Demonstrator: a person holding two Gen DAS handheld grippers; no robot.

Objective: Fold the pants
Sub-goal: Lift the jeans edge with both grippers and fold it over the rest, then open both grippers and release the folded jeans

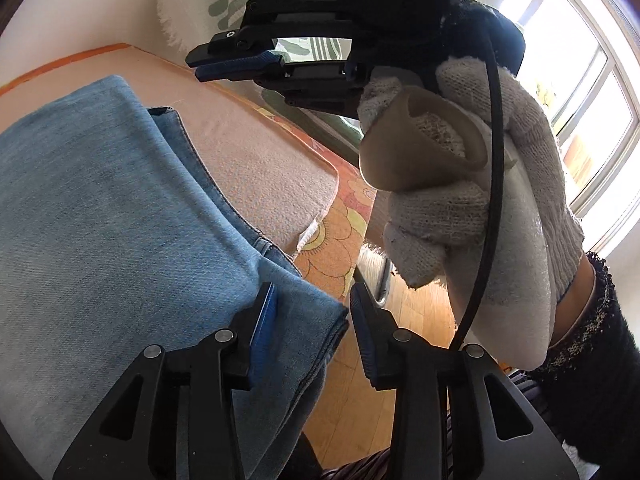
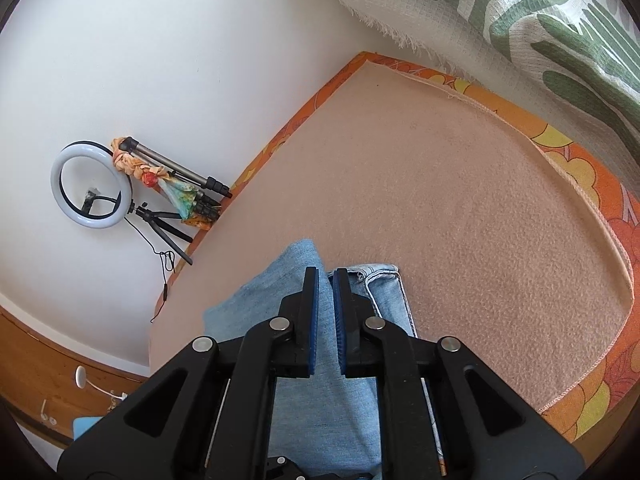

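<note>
Light blue jeans (image 1: 100, 200) lie folded on a peach blanket (image 1: 248, 148). In the left wrist view my left gripper (image 1: 314, 296) is open at the jeans' near right corner. Its left finger rests over the denim and its right finger hangs past the edge, with the cloth corner loose between the jaws. My right gripper (image 1: 198, 68) hovers above the blanket in a white-gloved hand (image 1: 500, 200), shut and holding nothing. In the right wrist view the right gripper (image 2: 326, 276) points down over the jeans (image 2: 240, 300), near a hem (image 2: 380, 270).
The blanket (image 2: 440, 200) lies on an orange floral mattress (image 2: 600, 200). A green-and-white throw (image 2: 540, 20) hangs behind it. A ring light (image 2: 92, 184) and tripods (image 2: 176, 168) stand by the white wall. Wooden floor (image 1: 412, 300) and a window (image 1: 580, 100) are on the right.
</note>
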